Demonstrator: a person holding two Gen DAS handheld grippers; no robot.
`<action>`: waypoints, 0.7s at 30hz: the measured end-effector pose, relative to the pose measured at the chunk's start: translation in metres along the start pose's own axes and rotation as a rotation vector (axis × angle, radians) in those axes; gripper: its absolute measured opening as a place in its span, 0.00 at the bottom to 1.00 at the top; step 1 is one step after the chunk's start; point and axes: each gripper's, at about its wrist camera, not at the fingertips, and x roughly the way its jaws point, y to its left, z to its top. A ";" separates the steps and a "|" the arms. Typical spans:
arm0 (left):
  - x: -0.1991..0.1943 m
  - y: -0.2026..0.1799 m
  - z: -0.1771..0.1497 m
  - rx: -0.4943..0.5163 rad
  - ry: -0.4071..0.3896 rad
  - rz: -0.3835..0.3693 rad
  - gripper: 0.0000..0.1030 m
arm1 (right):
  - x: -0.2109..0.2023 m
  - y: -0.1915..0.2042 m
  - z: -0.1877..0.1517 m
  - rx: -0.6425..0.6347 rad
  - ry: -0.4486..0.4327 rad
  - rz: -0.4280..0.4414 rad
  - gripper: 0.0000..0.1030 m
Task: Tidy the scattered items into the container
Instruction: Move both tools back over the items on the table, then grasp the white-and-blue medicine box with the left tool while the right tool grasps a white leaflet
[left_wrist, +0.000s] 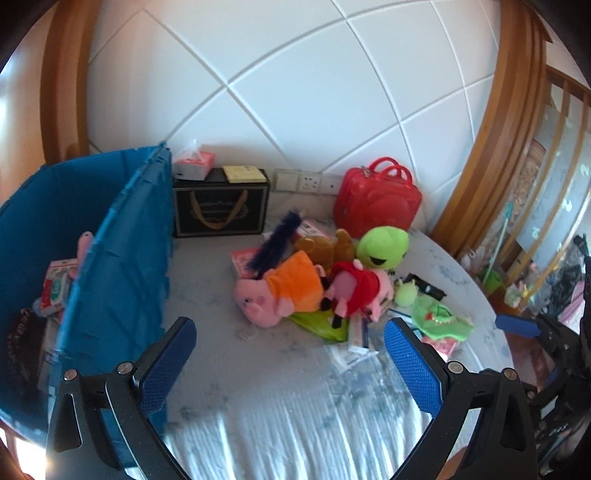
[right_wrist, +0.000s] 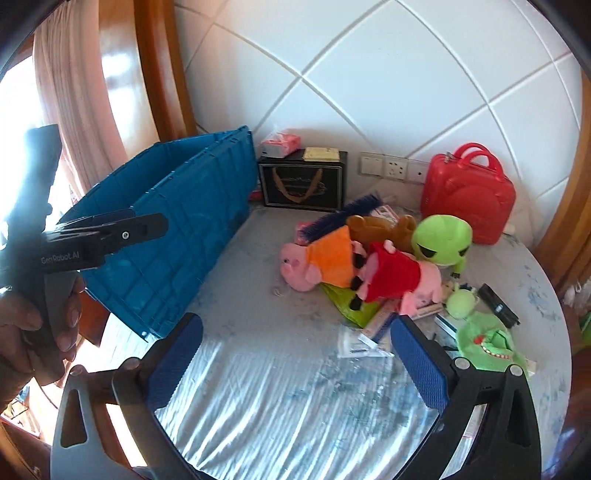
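Plush toys (left_wrist: 295, 284) lie heaped mid-tabletop (right_wrist: 258, 387), right of the blue container (left_wrist: 122, 258). Both claws, left (left_wrist: 291, 365) and right (right_wrist: 295, 362), hang released and empty; next comes reaching for a toy.

Red carry case (right_wrist: 468, 197) upright against white panelled wall (right_wrist: 388, 74), far beyond right fingertip. Black gift box (right_wrist: 301, 182) with gold handles beyond left fingertip, pink tissue pack (right_wrist: 280, 143) on top. Wall sockets (right_wrist: 391, 167) between box and case.
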 end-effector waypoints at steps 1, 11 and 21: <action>0.010 -0.013 -0.003 0.003 0.014 -0.005 1.00 | -0.003 -0.019 -0.005 0.015 0.003 -0.012 1.00; 0.118 -0.117 -0.038 0.093 0.162 -0.044 1.00 | -0.009 -0.146 -0.067 0.130 0.084 -0.137 1.00; 0.222 -0.164 -0.066 0.221 0.284 -0.059 1.00 | 0.027 -0.232 -0.158 0.315 0.211 -0.294 1.00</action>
